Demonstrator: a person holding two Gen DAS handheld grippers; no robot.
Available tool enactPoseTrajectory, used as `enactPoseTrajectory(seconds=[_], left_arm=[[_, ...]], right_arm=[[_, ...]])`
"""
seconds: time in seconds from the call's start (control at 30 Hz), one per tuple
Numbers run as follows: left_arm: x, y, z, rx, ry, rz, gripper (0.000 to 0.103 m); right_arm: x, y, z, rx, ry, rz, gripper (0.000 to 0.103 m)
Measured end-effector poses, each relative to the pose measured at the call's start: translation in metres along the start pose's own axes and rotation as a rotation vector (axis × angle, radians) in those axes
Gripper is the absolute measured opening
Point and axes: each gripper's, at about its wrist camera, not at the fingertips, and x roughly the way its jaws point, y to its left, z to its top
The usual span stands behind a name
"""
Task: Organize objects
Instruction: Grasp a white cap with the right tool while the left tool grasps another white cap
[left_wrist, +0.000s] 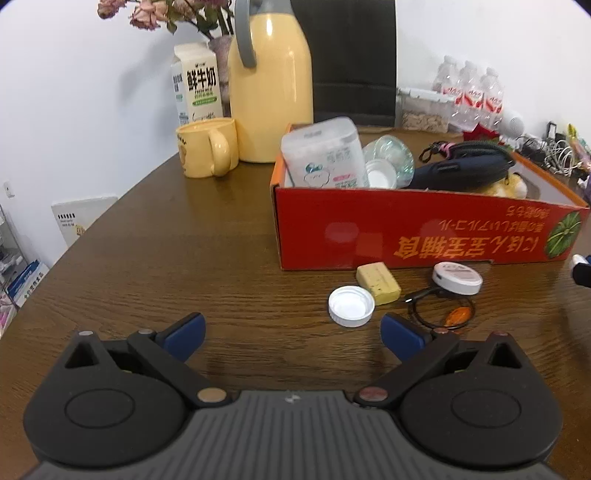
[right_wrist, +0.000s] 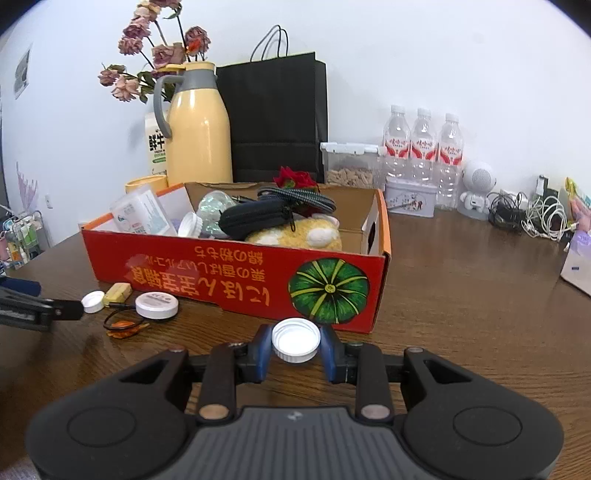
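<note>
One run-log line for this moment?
right claw: shut on white cap | left claw: open, empty, near second cap | red box: partly filled

A yellow thermos jug (right_wrist: 199, 136) stands at eleven o'clock, a milk carton (left_wrist: 197, 86) and dried roses (right_wrist: 147, 48) just behind it, a yellow mug (left_wrist: 207, 147) before it. A black paper bag (right_wrist: 277, 118) rises at twelve. Three water bottles (right_wrist: 424, 144) line the wall at one o'clock, tangled cables (right_wrist: 532, 214) at two.
</note>
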Motion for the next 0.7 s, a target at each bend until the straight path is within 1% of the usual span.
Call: enactPoseTrajectory(seconds=[0.17, 0.27, 0.37, 0.4, 0.43, 0.47, 0.5, 0.53, 0.6, 0.7], left_arm=[[0.0047, -0.0009, 0.0021, -0.005, 0.01, -0.014, 0.103], [0.0068, -0.004, 0.0035, 0.002, 0.012, -0.035, 0.094], [0.0098, -0.0058, 0.0041, 0.0, 0.019, -0.052, 0.081], [0.0087, -0.0054, 0.0043, -0.003, 0.01, -0.065, 0.071], [0.0078, -0.0056, 0.0044, -0.003, 0.004, -0.075, 0.064], [0.0072, -0.0055, 0.0043, -0.003, -0.001, -0.092, 0.06], [0.0065, -0.0056, 0.0039, -0.004, -0.006, -0.105, 0.053], [0.0059, -0.0055, 0.0034, -0.005, -0.011, -0.121, 0.042], [0.0047, -0.0058, 0.0032, -0.009, -0.016, -0.151, 0.028], [0.0031, -0.0061, 0.0018, -0.012, -0.027, -0.163, 0.028]], right_arm=[[-0.0039, 0.0048, -0.0005, -0.014, -0.012, 0.013, 0.027], [-0.0045, 0.0054, -0.0008, -0.015, -0.015, 0.013, 0.027], [-0.004, 0.0054, -0.0006, -0.012, -0.013, 0.012, 0.027], [-0.004, 0.0053, -0.0005, -0.012, -0.013, 0.012, 0.027], [-0.0039, 0.0052, -0.0006, -0.012, -0.012, 0.012, 0.027], [-0.004, 0.0051, -0.0006, -0.011, -0.013, 0.011, 0.027], [-0.0039, 0.0052, -0.0009, -0.011, -0.014, 0.011, 0.027], [-0.0038, 0.0052, -0.0009, -0.011, -0.013, 0.012, 0.027], [-0.0038, 0.0053, -0.0009, -0.011, -0.014, 0.011, 0.027], [-0.0038, 0.0052, -0.0011, -0.011, -0.015, 0.01, 0.027]])
